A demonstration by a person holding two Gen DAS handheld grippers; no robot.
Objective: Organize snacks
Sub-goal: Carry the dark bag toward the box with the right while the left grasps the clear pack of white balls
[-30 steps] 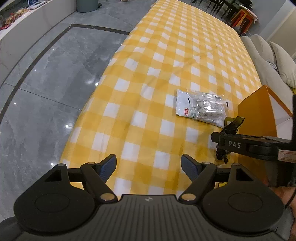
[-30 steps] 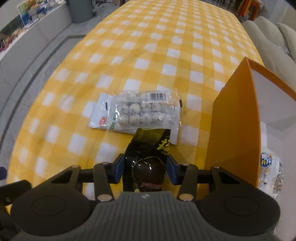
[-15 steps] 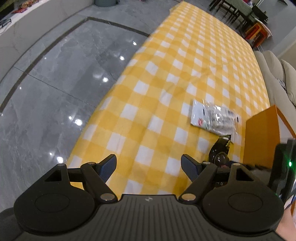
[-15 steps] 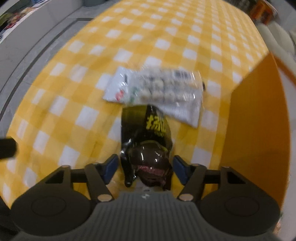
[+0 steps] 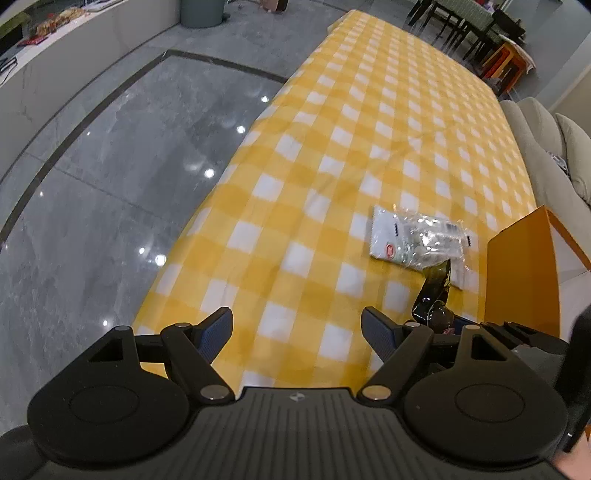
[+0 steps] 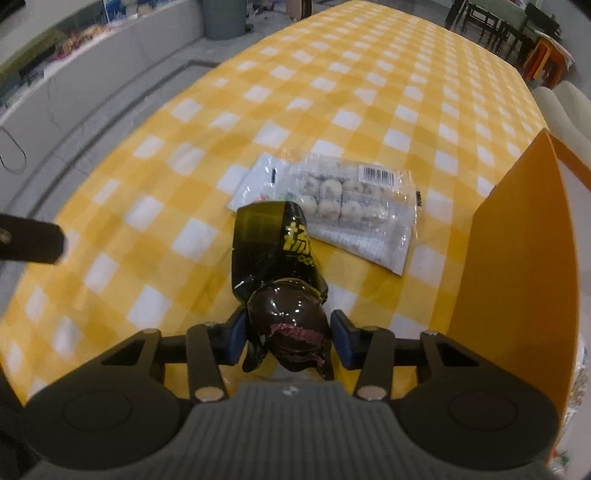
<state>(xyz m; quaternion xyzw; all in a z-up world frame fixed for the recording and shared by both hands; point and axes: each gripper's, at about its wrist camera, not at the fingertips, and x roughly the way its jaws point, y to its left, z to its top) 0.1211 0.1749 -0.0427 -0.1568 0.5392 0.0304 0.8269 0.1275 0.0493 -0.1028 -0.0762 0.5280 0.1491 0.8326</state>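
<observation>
Closest in, the right gripper (image 6: 287, 338) is clamped on a dark snack packet (image 6: 279, 273) with yellow lettering; its blue pads press the crumpled, bulging end of the wrapper from both sides, and the flat end sticks out ahead over the cloth. From the left wrist view the same packet (image 5: 435, 291) shows just beyond that gripper's right finger. The left gripper (image 5: 297, 326) hangs with its fingers spread wide and nothing between them, over the near edge of the table.

The table wears a yellow-and-white checked tablecloth (image 6: 332, 92). Just past the held packet lies a clear bag of small pale round snacks (image 6: 340, 199), flat on the cloth, barcode facing up, its white header end pointing left. The dark packet's front end overlaps the near edge of this bag in the right wrist view; whether they touch I cannot tell.

To the right stands an orange box (image 6: 517, 258), its tall side wall upright beside the clear bag. Its inside is white, and at the lower right edge a bit of printed snack wrapper (image 6: 580, 373) peeks from behind the wall, too cut off to make out.

Farther off, grey polished floor (image 5: 110, 184) runs along the table's left side, and dark chairs (image 5: 461, 26) stand beyond its far end.
</observation>
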